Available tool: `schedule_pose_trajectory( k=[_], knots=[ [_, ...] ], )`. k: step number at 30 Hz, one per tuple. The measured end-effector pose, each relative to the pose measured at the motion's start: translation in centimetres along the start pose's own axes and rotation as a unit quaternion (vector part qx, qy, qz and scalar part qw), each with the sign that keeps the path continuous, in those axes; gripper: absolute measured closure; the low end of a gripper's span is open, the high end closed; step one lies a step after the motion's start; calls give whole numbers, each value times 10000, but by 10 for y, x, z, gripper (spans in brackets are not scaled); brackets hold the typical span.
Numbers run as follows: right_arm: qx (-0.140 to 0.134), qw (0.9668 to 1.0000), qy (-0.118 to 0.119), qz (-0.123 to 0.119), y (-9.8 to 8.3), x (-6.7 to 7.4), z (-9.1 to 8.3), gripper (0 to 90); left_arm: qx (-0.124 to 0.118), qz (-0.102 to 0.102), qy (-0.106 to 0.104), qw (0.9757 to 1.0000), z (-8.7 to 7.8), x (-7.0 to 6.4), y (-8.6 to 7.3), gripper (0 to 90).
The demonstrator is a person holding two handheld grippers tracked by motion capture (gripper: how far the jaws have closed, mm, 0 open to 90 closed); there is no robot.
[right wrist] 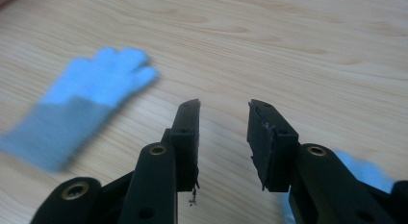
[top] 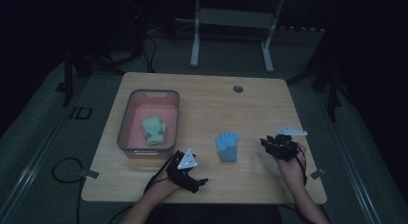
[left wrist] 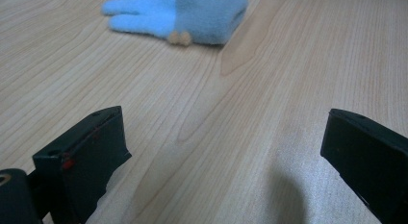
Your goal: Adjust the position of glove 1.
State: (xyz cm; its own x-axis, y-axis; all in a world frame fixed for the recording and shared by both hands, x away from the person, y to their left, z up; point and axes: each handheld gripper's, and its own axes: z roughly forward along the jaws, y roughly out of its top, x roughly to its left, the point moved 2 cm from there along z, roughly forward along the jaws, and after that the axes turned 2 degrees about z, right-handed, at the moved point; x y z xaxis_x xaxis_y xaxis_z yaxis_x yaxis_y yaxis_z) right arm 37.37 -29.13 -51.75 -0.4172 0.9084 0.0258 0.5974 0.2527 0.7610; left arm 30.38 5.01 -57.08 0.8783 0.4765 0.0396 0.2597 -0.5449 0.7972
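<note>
One glove [top: 154,130] inside tub [top: 126,122]

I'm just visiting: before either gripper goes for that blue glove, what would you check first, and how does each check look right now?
1. Blue glove lies flat on the table, apart from both grippers: ok.
2. Left gripper jaws wide, nothing between them: ok.
3. Right gripper jaws apart, empty: ok.
4. Bin open on top, with room beside the green glove: ok.
5. Bare wood between left gripper and blue glove: ok.
6. Right gripper view sharp: not ok, blurred.
</note>
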Motion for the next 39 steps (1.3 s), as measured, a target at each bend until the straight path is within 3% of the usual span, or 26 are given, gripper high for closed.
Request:
schedule_pose_trajectory(
  k=[1,2,5,10,12,19,23,26,29,30,33,39],
  knots=[
    [-18,9999,118,-91,-3,-11,-6,637,1,2,-2,10000,0,0,0,20],
    [-18,9999,118,-91,-3,-11,-6,637,13,7,-6,10000,0,0,0,20],
    [-1,9997,60,-243,-13,-32,-18,640,21,1,4,10000,1,-1,0,20],
    [100,9995,-16,-298,-23,-52,-26,640,16,-9,6,10000,0,0,0,20],
    [123,9995,1,-284,-28,-68,-32,634,15,1,11,10000,1,0,0,20],
    [321,9983,204,-444,-40,-94,-32,606,20,-6,12,10000,0,0,0,20],
    [415,9967,430,-550,-48,-93,-23,587,17,-19,9,10000,0,0,0,20],
    [601,9957,397,-589,-56,-91,-12,562,19,-21,3,10000,1,0,0,20],
    [551,9964,412,-495,-60,-91,-9,580,36,-10,11,10000,1,0,0,20],
    [541,9965,390,-499,-60,-90,-9,609,35,-18,6,10000,1,0,0,20],
    [581,9968,328,-435,-60,-85,-10,807,49,-3,16,10000,1,0,0,20],
    [770,9968,-10,-226,-51,-71,-11,848,35,-6,33,10000,1,0,0,20]
  ],
)
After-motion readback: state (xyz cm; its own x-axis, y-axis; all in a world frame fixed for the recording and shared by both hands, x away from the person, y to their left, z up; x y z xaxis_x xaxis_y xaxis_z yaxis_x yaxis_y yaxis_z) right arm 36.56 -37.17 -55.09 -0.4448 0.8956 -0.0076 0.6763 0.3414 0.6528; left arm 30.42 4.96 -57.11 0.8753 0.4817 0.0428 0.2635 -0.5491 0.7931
